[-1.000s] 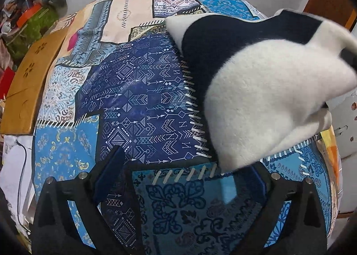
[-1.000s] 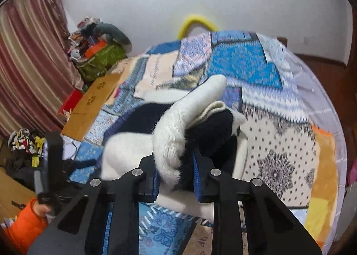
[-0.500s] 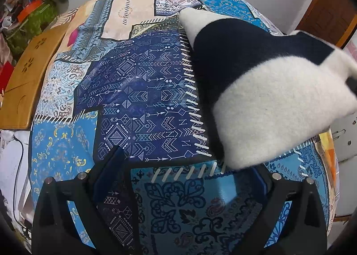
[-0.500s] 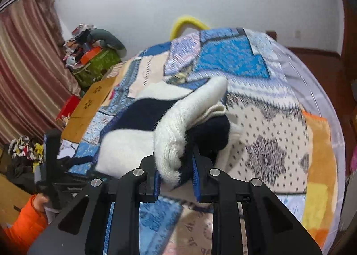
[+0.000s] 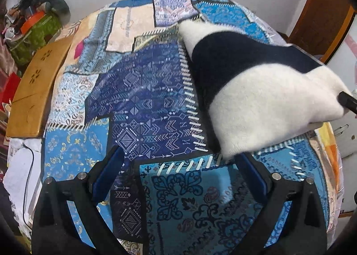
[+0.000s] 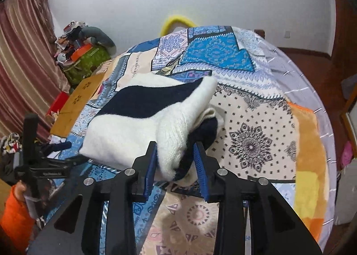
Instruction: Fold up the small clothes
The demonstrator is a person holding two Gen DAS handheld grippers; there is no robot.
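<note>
A small white and navy knit garment (image 6: 142, 116) lies on the patchwork bedspread (image 6: 252, 134). My right gripper (image 6: 175, 163) is shut on a bunched white and navy part of it at its near right side and holds that part raised. In the left wrist view the garment (image 5: 252, 89) sits to the right, its near white corner just past my right-hand finger. My left gripper (image 5: 180, 172) is open and empty above the blue bedspread (image 5: 142, 103). It also shows at the left of the right wrist view (image 6: 55, 156).
A wooden board (image 5: 33, 92) lies along the bed's left edge. A green bag with clutter (image 6: 87, 60) stands at the far left by the striped curtain (image 6: 22, 58). A yellow hoop (image 6: 176, 21) is behind the bed. A wooden door (image 5: 321, 16) is at the right.
My right gripper has pulled the held part of the garment back and to the right, and the garment now lies flatter. My left gripper has stayed open and has barely moved.
</note>
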